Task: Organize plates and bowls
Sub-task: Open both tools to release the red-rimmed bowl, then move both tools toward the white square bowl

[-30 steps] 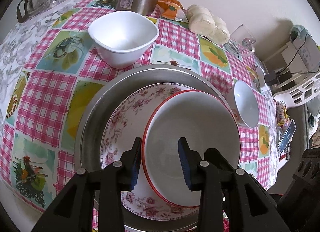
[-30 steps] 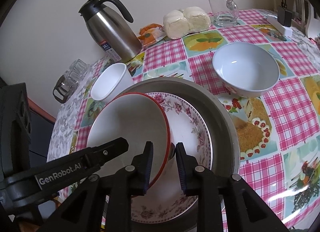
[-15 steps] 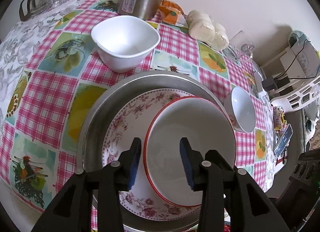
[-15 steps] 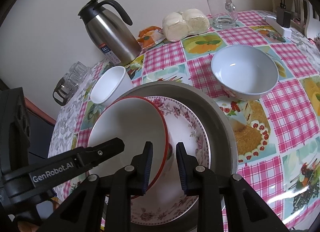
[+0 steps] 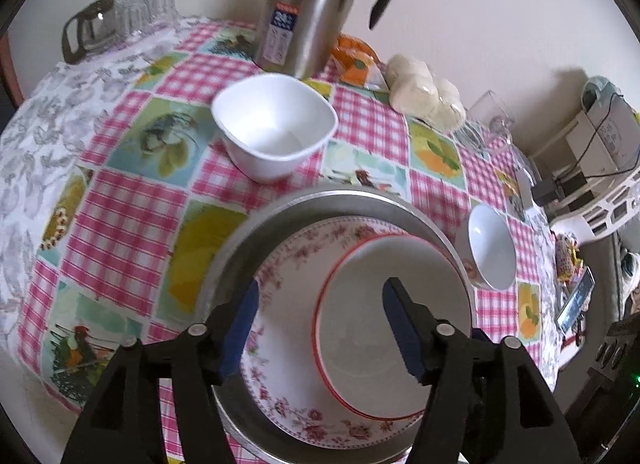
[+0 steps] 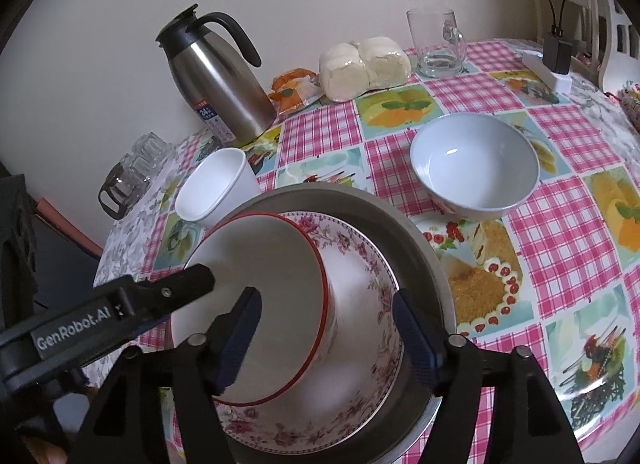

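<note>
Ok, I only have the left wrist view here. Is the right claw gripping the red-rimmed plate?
Observer: No. The right claw is open, with its jaws wide apart on either side of the red-rimmed plate edge.
Operator: The thermos top is cut off for me. Is its lid on?
Observer: Yes, the black lid sits on top of it.
Operator: And the glass mug is blurred. Is anything in it?
Observer: It stands upright and looks empty.
</note>
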`<state>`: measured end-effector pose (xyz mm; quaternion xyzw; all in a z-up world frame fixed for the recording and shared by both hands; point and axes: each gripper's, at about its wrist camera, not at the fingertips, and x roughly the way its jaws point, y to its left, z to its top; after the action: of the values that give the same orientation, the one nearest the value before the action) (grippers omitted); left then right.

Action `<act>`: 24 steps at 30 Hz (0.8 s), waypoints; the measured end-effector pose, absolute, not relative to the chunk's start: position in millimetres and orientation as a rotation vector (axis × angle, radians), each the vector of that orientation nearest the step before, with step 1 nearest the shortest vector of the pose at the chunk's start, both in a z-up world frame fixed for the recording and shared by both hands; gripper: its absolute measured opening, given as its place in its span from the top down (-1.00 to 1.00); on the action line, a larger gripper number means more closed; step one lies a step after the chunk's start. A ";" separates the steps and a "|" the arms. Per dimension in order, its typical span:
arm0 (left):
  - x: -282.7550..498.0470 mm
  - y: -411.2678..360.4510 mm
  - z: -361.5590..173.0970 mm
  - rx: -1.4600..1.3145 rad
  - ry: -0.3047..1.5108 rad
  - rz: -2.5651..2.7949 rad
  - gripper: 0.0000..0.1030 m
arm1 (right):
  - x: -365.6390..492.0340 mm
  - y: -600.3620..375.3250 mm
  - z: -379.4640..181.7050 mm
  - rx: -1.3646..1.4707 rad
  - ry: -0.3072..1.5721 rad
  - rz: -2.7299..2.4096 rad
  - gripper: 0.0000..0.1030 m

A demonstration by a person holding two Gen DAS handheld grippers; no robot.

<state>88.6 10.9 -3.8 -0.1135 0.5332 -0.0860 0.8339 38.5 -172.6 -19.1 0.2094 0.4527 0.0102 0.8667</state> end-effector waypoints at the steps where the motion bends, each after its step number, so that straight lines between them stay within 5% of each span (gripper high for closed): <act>1: 88.5 12.8 -2.5 -0.240 1.120 -0.173 -0.37 | 38.3 -172.2 -18.0 0.432 0.941 0.019 -0.52; 6: 87.8 21.3 1.3 -0.229 1.084 -0.118 -0.63 | 38.1 -171.1 -15.9 0.410 0.926 0.011 -0.70; 12: 88.4 29.3 2.2 -0.189 1.060 -0.037 -0.63 | 38.3 -172.0 -16.5 0.391 0.922 -0.004 -0.94; 18: 89.0 34.5 1.7 -0.151 1.048 0.024 -0.64 | 37.7 -171.0 -15.0 0.367 0.909 -0.009 -0.98; 24: 87.8 38.6 6.4 -0.101 0.994 0.098 -0.88 | 37.2 -171.4 -14.7 0.352 0.897 -0.014 -1.00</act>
<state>87.8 38.6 6.4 -0.0483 0.4763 0.0472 0.8767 37.2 -171.4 -14.7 0.1694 0.4313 -0.0069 0.8861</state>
